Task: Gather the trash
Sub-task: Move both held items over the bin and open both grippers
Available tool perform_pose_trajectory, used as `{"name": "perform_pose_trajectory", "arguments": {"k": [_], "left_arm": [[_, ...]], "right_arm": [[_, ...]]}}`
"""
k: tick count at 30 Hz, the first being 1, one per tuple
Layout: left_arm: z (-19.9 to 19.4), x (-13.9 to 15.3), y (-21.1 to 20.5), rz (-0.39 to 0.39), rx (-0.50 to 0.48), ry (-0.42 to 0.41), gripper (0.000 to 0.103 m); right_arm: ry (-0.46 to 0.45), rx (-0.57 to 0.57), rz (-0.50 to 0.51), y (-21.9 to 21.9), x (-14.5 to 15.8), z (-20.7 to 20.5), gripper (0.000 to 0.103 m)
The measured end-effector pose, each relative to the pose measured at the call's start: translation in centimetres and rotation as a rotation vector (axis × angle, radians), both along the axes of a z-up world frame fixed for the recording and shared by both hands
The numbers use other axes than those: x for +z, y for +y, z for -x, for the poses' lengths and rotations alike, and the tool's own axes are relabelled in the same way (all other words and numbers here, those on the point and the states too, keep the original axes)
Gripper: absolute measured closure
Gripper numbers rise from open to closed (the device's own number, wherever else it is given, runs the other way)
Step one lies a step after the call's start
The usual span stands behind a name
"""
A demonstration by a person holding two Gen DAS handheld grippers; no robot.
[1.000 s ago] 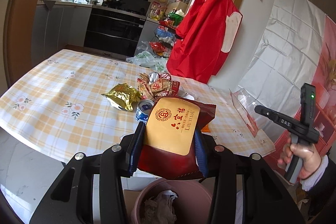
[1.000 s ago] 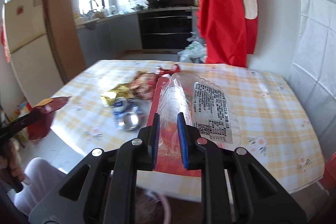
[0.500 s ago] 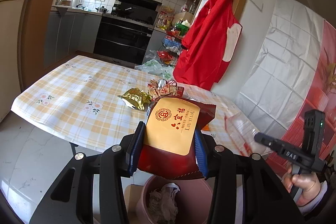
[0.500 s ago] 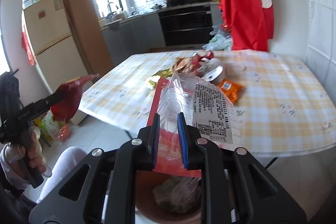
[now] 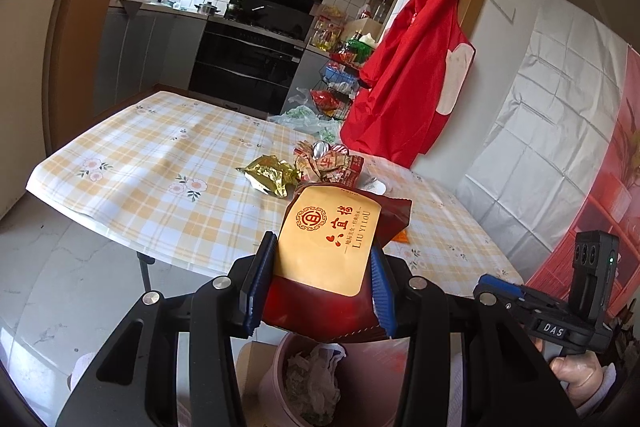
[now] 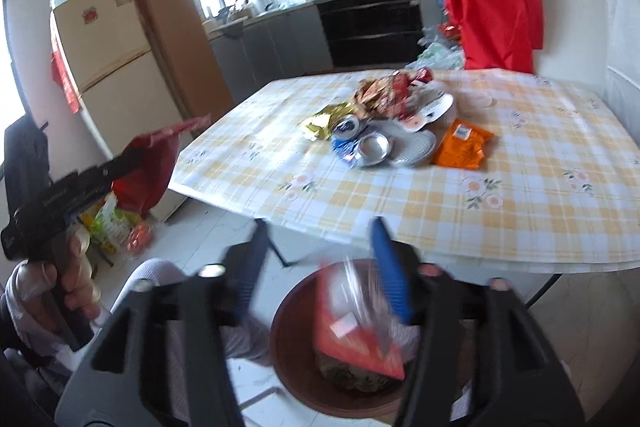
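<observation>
The right hand-held gripper (image 6: 320, 267) is standing with its jaws apart, having just been opening, and the clear-and-red wrapper (image 6: 360, 331) is dropping free below them into the brown bin (image 6: 292, 367) on the floor; nothing is being pressed between the pads. That piece of trash is as good as collected, and crumpled paper is already lying in the bin. The left hand-held gripper (image 5: 320, 279) is clamping a dark red snack bag (image 5: 332, 247) with a tan label, holding it upright over the same bin (image 5: 280, 355), so this bag looks to be the next one due for release.

Much is still waiting on the desk (image 6: 520, 187) with its yellow checked cloth: a gold foil wrapper (image 6: 324, 119), a crushed blue can (image 6: 348, 143), a foil cup (image 6: 374, 147), an orange packet (image 6: 464, 145), and a heap of red and brown wrappers (image 6: 384, 91) behind them. By this count the task is at an early-to-middle stage.

Both hand-held grippers are pointing forward and somewhat downward, just off the near edge of the desk. A person's hand (image 6: 60, 279) is gripping the left handle at the left of the right wrist view, while the other hand (image 5: 580, 375) is showing under the right handle at the lower right of the left wrist view.
</observation>
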State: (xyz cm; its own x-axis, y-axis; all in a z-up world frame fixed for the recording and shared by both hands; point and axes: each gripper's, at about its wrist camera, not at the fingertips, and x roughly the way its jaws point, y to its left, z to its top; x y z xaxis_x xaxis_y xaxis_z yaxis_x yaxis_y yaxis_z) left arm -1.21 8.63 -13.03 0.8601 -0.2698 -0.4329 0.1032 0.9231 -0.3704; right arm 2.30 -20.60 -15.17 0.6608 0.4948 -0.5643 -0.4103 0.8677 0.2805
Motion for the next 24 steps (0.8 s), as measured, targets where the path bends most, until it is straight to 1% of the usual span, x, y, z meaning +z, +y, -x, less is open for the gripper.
{"name": "perform_pose_trajectory", "arguments": {"k": [1,2,3,4,8,13,24], "left_arm": [[-0.1,-0.2,0.0,0.002,-0.003,0.004,0.060],[-0.1,-0.3,-0.1,0.002,-0.005,0.007,0.060],[-0.2,-0.4,-0.3,0.001,-0.009,0.012,0.060],[-0.3,-0.5,-0.4,0.000,-0.013,0.014,0.060],[-0.3,-0.8,-1.4,-0.013,-0.044,0.023,0.060],[-0.6,-1.2,-2.7,-0.035,-0.089,0.040,0.060],[-2.4,-1.8,-6.7,-0.083,-0.207,0.073,0.060]], "right_arm": [[-0.028,-0.036,0.005,-0.3,0.3,0.1,0.022],[-0.054,-0.067,0.006,-0.7,0.6,0.3,0.010],[-0.071,-0.088,0.005,-0.9,0.8,0.4,0.007],[-0.097,-0.115,-0.001,-1.3,1.0,0.5,0.006],[-0.127,-0.194,0.010,-2.5,1.3,0.4,0.006],[-0.124,-0.260,-0.003,-4.2,0.8,0.1,0.006],[-0.101,-0.311,-0.051,-6.5,0.1,-0.5,0.006]]}}
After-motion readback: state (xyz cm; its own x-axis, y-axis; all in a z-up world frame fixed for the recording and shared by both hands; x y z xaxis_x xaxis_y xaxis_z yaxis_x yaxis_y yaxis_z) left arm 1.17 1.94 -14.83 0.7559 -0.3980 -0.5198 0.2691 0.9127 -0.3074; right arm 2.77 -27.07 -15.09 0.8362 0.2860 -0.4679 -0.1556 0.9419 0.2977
